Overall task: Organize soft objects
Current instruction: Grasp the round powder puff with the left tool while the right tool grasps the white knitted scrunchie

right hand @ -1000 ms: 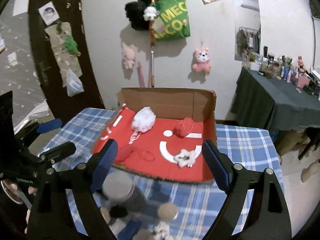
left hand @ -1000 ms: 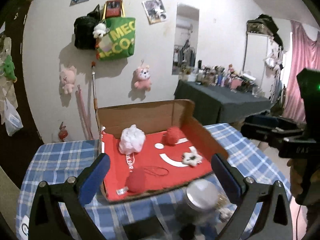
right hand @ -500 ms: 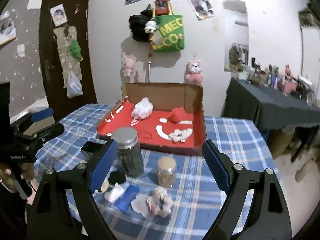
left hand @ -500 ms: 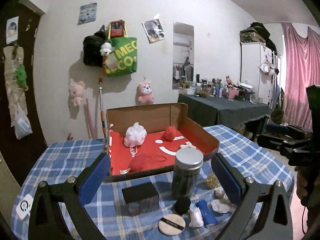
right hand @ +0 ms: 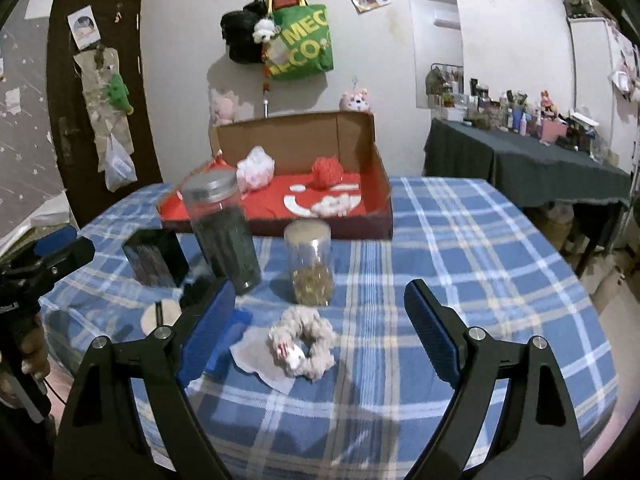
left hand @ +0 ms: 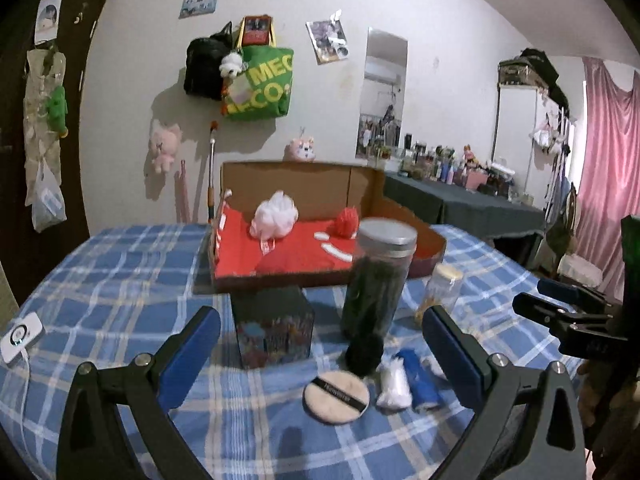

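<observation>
Both grippers hang low over the table (right hand: 460, 240), angled slightly down, jaws wide apart and empty: left gripper (left hand: 320, 354), right gripper (right hand: 320, 320). A scrunchie (right hand: 304, 340) lies between the right's fingers; the puff (left hand: 336, 397) before the left. The green bag (right hand: 302, 46) reads "MEC".
</observation>
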A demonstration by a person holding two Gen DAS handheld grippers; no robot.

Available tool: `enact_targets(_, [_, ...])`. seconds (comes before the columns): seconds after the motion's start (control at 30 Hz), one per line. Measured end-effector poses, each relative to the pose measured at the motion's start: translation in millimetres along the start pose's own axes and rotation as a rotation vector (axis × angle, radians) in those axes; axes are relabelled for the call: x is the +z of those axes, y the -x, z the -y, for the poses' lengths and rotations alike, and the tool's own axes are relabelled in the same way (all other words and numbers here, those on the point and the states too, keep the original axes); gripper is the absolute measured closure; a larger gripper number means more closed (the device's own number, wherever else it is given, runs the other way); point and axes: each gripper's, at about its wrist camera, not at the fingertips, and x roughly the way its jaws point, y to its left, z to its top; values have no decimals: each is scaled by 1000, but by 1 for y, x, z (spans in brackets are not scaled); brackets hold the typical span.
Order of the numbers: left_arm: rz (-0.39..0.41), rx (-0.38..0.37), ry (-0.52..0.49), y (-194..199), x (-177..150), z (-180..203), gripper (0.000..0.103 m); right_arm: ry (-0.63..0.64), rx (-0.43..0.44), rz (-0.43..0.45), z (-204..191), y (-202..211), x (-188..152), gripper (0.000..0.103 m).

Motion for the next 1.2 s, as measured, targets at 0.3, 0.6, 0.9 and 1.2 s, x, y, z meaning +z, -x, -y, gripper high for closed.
enact_targets(0.3, [-150, 5, 4, -37, -34, -4, 0, 1, 5, -78, -2, -28, -17, 16])
enact_targets(0.6, [-254, 8, -30, -60, -47, -3, 0, 0, 6, -130, -1, -47, -25, 16])
enact_targets(0.9, [-351, 27, -54, -79, -54, -2, 2, 9, 32, -155, -3, -59, -31, 28])
enact_targets(1.2, [-337, -62, -61, -75, -51, 4, 62, 24, 85, -88, -8, -45, -31, 78])
